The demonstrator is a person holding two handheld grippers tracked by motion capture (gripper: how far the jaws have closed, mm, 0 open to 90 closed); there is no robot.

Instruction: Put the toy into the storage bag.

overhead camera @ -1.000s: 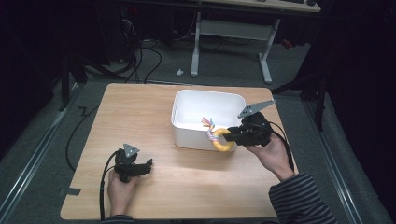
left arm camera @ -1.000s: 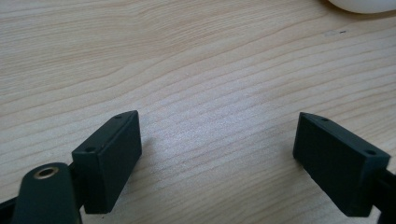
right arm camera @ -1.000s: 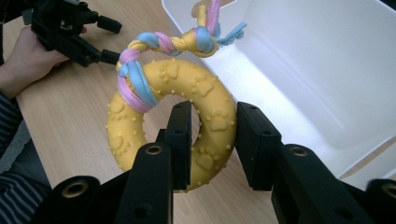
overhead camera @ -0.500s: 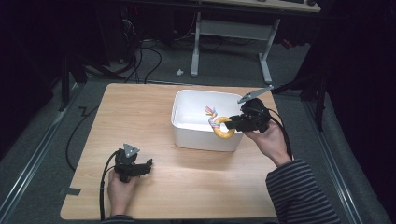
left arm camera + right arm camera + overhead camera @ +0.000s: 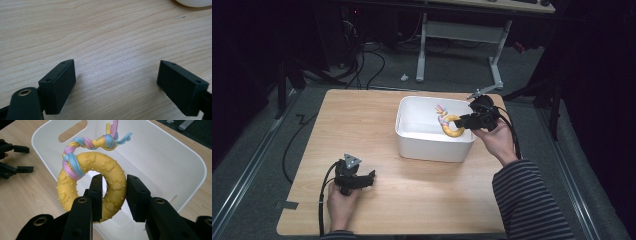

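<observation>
A yellow rubber ring toy [image 5: 75, 182] [image 5: 451, 126] with paw prints and a braided pink, blue and yellow rope [image 5: 100, 141] hangs over the white bin [image 5: 422, 145] [image 5: 180, 157]. My right gripper [image 5: 114, 195] [image 5: 464, 121] is shut on the ring's rim, one jaw through the hole, above the bin's right side. My left gripper [image 5: 116, 82] [image 5: 364, 180] rests low over the wooden table [image 5: 352, 120] near its front left. Its jaws stand wide apart with nothing between them.
The bin stands at the table's back right and looks empty inside. A bit of its rim [image 5: 193, 2] shows at the top of the left gripper view. Beyond the table are a desk's metal legs [image 5: 457, 45] and cables [image 5: 362, 60] on the floor.
My right gripper has carried the ring toy from the bin's front right corner up and back over the bin's inside. The left gripper has stayed put.
</observation>
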